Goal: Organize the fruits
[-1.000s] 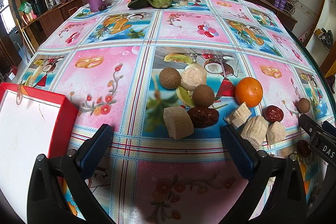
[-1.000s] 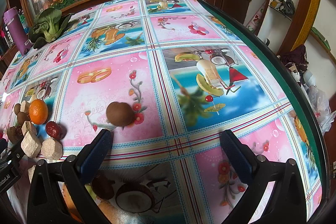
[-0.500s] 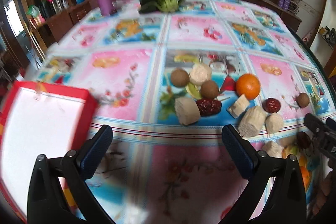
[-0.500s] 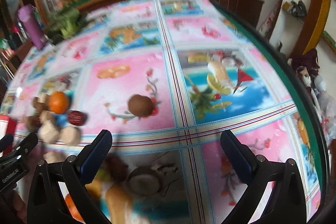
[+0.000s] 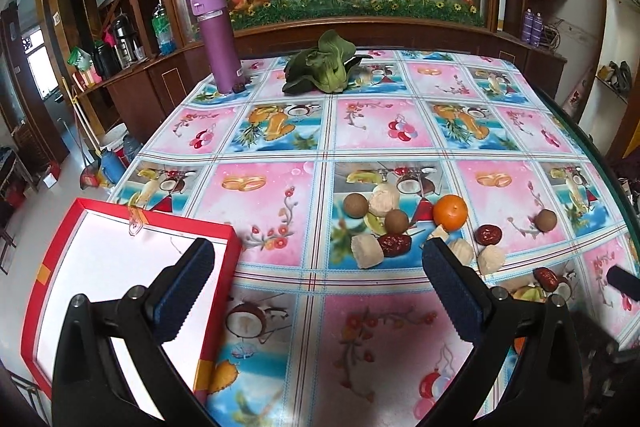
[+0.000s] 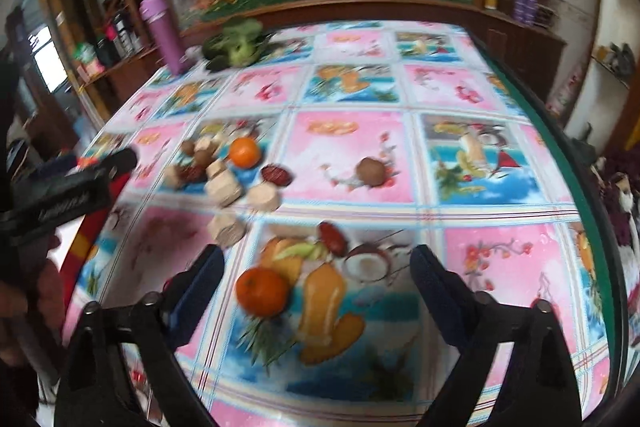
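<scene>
Both grippers gape empty: the near orange (image 6: 262,291) lies just beyond the right gripper (image 6: 316,271), toward its left finger (image 6: 200,283), while the fruit cluster (image 5: 384,223) sits beyond the left gripper (image 5: 316,267).

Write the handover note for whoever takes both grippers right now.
Left gripper: open, holding nothing, above the table between the red box and the fruit pile.
Right gripper: open, holding nothing; an orange lies just ahead between its fingers.
Fruit: all on the tablecloth. The main cluster has a second orange, brown round fruits, red dates and pale chunks. One brown fruit sits apart to the right.
Done: nothing is in the box that I can see.
Left: everything. The near orange looks like the easiest first pick.
</scene>
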Demonstrator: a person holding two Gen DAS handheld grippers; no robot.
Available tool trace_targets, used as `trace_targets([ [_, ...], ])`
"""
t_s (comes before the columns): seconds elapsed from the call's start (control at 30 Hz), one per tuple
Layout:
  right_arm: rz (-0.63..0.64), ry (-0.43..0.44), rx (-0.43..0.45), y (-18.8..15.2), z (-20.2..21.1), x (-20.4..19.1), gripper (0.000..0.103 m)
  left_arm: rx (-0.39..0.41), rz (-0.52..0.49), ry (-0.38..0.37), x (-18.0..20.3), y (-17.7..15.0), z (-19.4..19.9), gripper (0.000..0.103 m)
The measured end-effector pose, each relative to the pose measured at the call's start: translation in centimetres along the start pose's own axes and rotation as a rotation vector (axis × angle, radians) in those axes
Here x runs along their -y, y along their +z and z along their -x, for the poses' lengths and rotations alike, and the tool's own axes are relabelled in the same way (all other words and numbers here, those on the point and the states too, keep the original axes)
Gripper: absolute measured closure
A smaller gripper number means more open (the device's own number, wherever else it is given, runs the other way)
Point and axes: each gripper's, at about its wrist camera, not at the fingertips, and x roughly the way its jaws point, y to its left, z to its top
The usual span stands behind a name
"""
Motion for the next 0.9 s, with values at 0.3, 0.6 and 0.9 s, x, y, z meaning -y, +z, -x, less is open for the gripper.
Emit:
trace_targets([
  [0.3, 0.038, 0.12, -0.038, -1.0, -1.3, -0.6, 0.046, 0.001, -0.154, -0.126, 1.5, 2.9, -3.1, 0.0],
  [0.6, 0.045, 0.183, -0.035, -1.1, -1.4, -0.8, 0.055, -0.017, -0.323, -0.201, 4.8, 3.3, -4.2, 0.0],
  [0.9, 0.051, 0.203, -0.058, -1.5, -1.9, -1.1, 0.057, -0.068, -0.485, -0.326, 8.5, 2.8, -5.1, 0.002],
])
